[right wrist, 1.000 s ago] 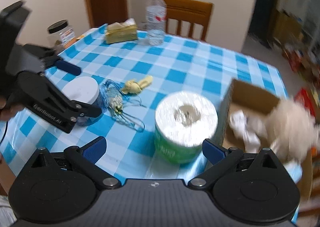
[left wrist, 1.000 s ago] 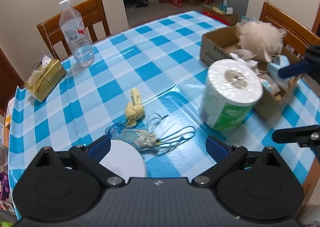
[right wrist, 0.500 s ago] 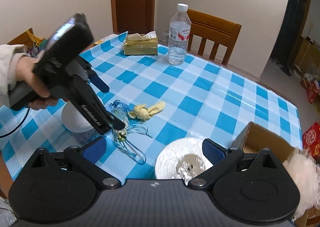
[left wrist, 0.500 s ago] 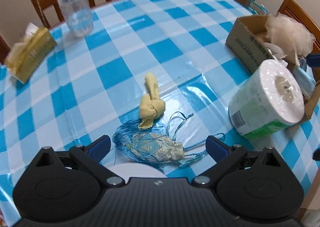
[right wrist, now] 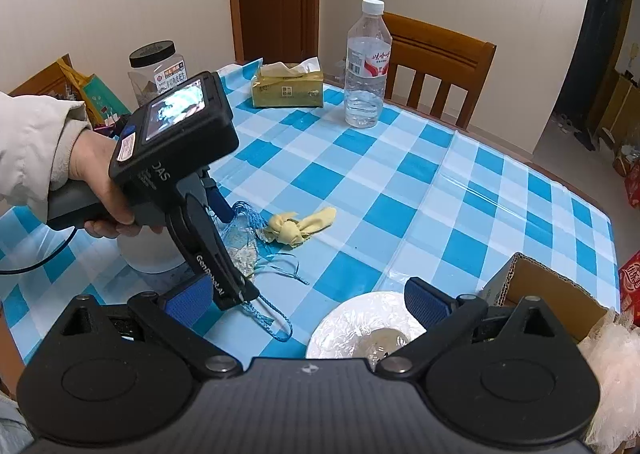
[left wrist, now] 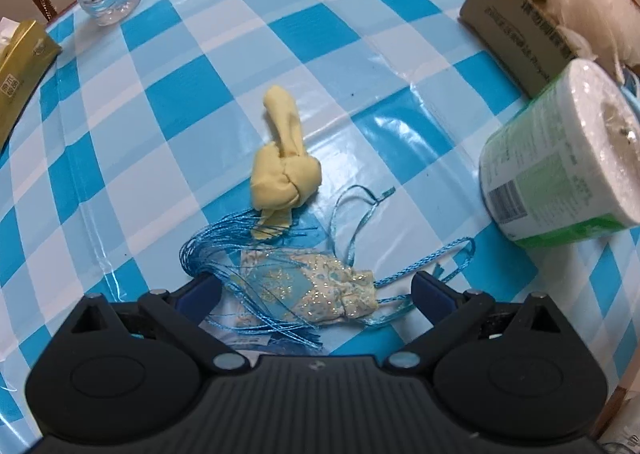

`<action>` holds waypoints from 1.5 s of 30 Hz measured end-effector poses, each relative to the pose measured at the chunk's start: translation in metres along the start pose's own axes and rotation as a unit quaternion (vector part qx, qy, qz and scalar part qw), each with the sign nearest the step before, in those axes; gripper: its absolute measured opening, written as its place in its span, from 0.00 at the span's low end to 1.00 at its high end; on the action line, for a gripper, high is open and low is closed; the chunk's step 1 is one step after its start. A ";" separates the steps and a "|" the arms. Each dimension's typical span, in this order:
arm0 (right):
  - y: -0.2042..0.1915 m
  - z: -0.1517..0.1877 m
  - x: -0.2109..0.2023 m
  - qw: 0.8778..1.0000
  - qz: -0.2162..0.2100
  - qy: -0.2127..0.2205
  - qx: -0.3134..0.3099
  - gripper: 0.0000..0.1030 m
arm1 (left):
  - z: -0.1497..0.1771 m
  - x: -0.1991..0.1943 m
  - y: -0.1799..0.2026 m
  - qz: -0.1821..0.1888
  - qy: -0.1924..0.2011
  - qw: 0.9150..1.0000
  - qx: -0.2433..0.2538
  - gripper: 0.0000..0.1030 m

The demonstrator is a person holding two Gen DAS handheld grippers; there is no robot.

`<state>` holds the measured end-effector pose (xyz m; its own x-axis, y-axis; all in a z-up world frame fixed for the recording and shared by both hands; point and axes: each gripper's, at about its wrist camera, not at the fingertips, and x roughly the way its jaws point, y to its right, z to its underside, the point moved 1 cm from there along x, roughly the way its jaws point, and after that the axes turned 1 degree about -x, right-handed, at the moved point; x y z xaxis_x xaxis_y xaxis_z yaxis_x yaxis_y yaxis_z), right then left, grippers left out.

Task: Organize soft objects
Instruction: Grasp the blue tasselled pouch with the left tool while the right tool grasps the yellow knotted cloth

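My left gripper (left wrist: 316,288), fingers spread, straddles the tasselled pouch (left wrist: 320,288), its long axis running three to nine o'clock between the tips. My right gripper (right wrist: 306,296), also spread, hovers farther off.

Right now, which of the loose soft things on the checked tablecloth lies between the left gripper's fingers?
The glittery pale pouch with blue tassel strings: it lies between the open left gripper's fingers. The knotted yellow cloth lies farther ahead.
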<state>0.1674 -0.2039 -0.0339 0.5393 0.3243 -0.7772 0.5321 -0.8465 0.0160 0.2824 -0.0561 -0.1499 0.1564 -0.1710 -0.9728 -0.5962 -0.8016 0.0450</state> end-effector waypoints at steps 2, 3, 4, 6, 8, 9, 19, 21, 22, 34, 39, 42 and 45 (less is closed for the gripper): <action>0.001 -0.001 0.002 1.000 -0.001 -0.001 0.000 1.00 | 0.000 0.003 0.000 -0.007 -0.001 1.000 0.000 0.96; 0.001 -0.001 0.003 1.000 -0.001 -0.002 0.000 1.00 | 0.000 0.003 0.000 -0.009 -0.001 1.000 -0.001 0.95; 0.002 -0.002 0.004 1.000 -0.001 -0.002 0.000 1.00 | 0.001 0.005 -0.001 -0.010 -0.003 1.000 -0.002 0.92; 0.003 -0.003 0.005 1.000 -0.002 -0.002 0.001 1.00 | 0.002 0.005 -0.001 -0.014 -0.002 1.000 -0.003 0.88; 0.003 -0.003 0.006 1.000 -0.002 -0.002 0.000 1.00 | 0.003 0.004 0.000 -0.023 -0.001 1.000 0.003 0.81; 0.003 -0.003 0.006 1.000 -0.002 -0.003 0.000 1.00 | 0.004 0.003 0.001 -0.029 0.000 1.000 0.004 0.78; 0.004 -0.008 0.013 1.000 -0.003 -0.010 -0.004 1.00 | 0.003 -0.005 -0.017 -0.040 0.014 0.999 -0.026 0.52; 0.004 -0.010 0.015 1.000 -0.004 -0.012 -0.004 1.00 | 0.003 -0.006 -0.021 -0.042 0.018 0.998 -0.032 0.50; 0.004 -0.012 0.017 1.000 -0.005 -0.015 -0.004 1.00 | 0.003 -0.007 -0.024 -0.044 0.020 0.998 -0.035 0.50; 0.008 -0.037 0.051 0.999 -0.008 -0.039 -0.009 1.00 | 0.009 -0.011 -0.055 -0.063 0.040 0.995 -0.073 0.49; 0.008 -0.053 0.078 0.998 -0.012 -0.052 -0.016 1.00 | 0.014 -0.014 -0.068 -0.075 0.041 0.992 -0.089 0.49; 0.004 -0.063 0.097 0.997 -0.025 -0.062 -0.029 0.99 | 0.018 -0.015 -0.077 -0.081 0.041 0.990 -0.104 0.50; -0.001 -0.071 0.115 0.996 -0.037 -0.073 -0.047 0.94 | 0.021 -0.016 -0.086 -0.085 0.043 0.988 -0.119 0.50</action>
<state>0.2756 -0.1355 -0.0785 0.4000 0.3132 -0.8613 0.6287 -0.7776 0.0093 0.3145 0.0272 -0.1428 0.3112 -0.0615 -0.9484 -0.3556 -0.9329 -0.0562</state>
